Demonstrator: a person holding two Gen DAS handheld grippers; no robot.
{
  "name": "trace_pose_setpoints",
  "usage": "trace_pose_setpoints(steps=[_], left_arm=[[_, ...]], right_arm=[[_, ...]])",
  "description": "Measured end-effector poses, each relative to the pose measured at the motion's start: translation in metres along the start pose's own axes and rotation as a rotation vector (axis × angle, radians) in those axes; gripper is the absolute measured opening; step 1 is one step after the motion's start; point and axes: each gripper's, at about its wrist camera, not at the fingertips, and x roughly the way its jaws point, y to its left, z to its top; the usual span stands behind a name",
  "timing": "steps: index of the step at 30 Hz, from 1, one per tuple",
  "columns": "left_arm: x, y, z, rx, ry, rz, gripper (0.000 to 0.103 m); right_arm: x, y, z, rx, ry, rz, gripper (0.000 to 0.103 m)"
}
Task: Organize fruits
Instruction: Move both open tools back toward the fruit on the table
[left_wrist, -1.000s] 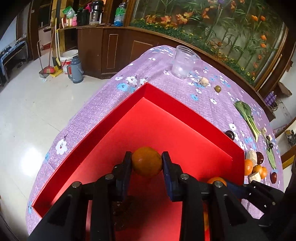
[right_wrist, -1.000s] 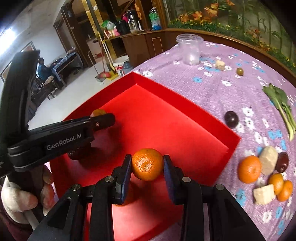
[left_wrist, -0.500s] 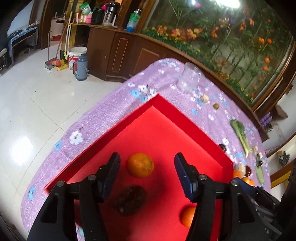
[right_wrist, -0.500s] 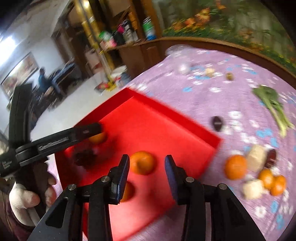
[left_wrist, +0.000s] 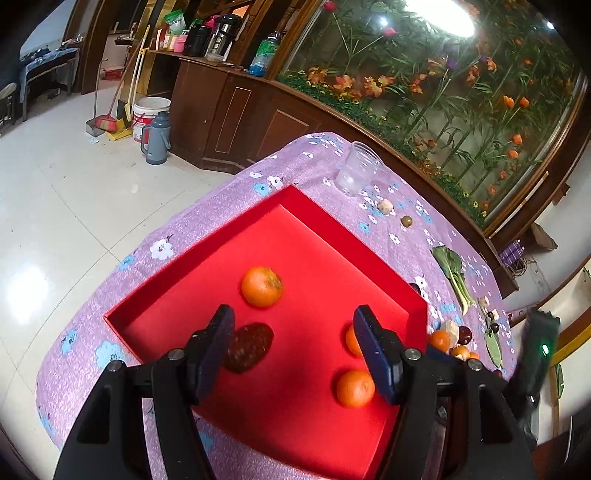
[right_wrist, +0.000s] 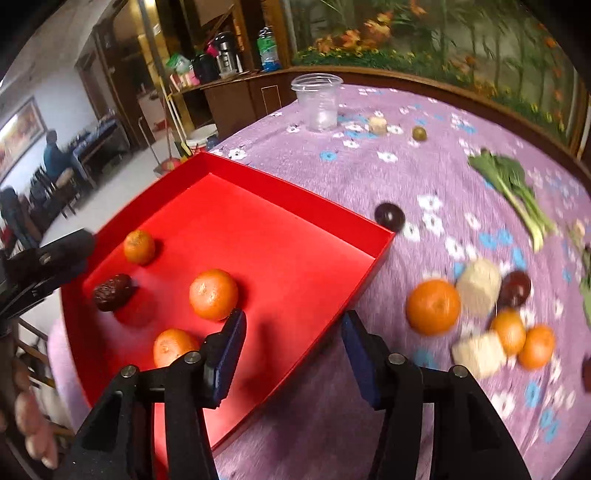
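Left wrist view: three oranges and a dark wrinkled fruit (left_wrist: 248, 346) are seen lying apart in the red tray (left_wrist: 334, 229), with the left gripper (left_wrist: 293, 341) held above them, fingers spread wide and empty. Right wrist view: the right gripper (right_wrist: 293, 347), likewise spread and empty, is held over the tray's right wall, apparently turned toward the loose orange (right_wrist: 433, 305) at centre right, just beside a pale chunk (right_wrist: 478, 281) on the purple tablecloth (right_wrist: 424, 177).

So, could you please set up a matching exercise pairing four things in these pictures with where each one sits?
Things:
1. dark date
2. plastic cup
3. leafy green
4. dark plum

Places:
A. just outside the red box's far corner
B. inside the red box
C. far end of the tablecloth
D. right side of the cloth

Pairs: 1-B, 2-C, 3-D, 4-A
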Motion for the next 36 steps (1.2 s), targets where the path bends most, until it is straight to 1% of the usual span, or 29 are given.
trace_pose_setpoints(steps=[1,3,5,7,10,12,14,16,20,24,26,28,31,36], left_arm=[[-0.001,0.0,-0.001,-0.001,-0.001,-0.001,0.066],[-0.001,-0.001,-0.001,-0.001,0.0,-0.004,0.066],[-0.001,-0.003,-0.002,0.003,0.004,-0.01,0.066],[-0.003,-0.007,-0.003,0.015,0.005,-0.014,0.066],[-0.006,-0.014,-0.003,0.036,0.008,-0.015,0.067],[-0.009,-0.02,-0.004,0.055,0.01,-0.022,0.067],[-0.011,-0.029,-0.005,0.078,0.013,-0.029,0.067],[-0.011,-0.041,-0.008,0.107,0.019,-0.04,0.068],[-0.001,-0.075,-0.018,0.172,0.054,-0.07,0.069],[0.017,-0.117,-0.036,0.246,0.114,-0.108,0.069],[0.026,-0.135,-0.044,0.278,0.142,-0.124,0.069],[0.036,-0.151,-0.052,0.316,0.164,-0.129,0.069],[0.051,-0.174,-0.059,0.37,0.186,-0.133,0.068],[0.084,-0.191,-0.055,0.381,0.22,-0.12,0.068]], right_arm=[[0.003,0.002,0.004,-0.017,0.0,-0.007,0.052],[0.009,0.003,0.01,-0.046,-0.003,-0.026,0.051],[0.014,0.007,0.014,-0.086,-0.005,-0.059,0.051],[0.014,0.007,0.014,-0.098,-0.005,-0.059,0.052],[0.001,-0.006,0.013,-0.024,-0.018,0.021,0.052],[-0.015,-0.019,0.008,0.024,-0.047,0.051,0.052],[-0.034,-0.041,0.0,0.072,-0.079,0.065,0.052],[-0.051,-0.065,-0.009,0.118,-0.099,0.06,0.052],[-0.085,-0.138,-0.039,0.256,-0.132,-0.003,0.053],[-0.096,-0.185,-0.063,0.336,-0.116,-0.056,0.053],[-0.098,-0.202,-0.073,0.369,-0.11,-0.041,0.053],[-0.096,-0.209,-0.076,0.371,-0.111,-0.028,0.053],[-0.089,-0.208,-0.073,0.35,-0.11,-0.002,0.053],[-0.072,-0.199,-0.059,0.282,-0.114,0.01,0.053]])
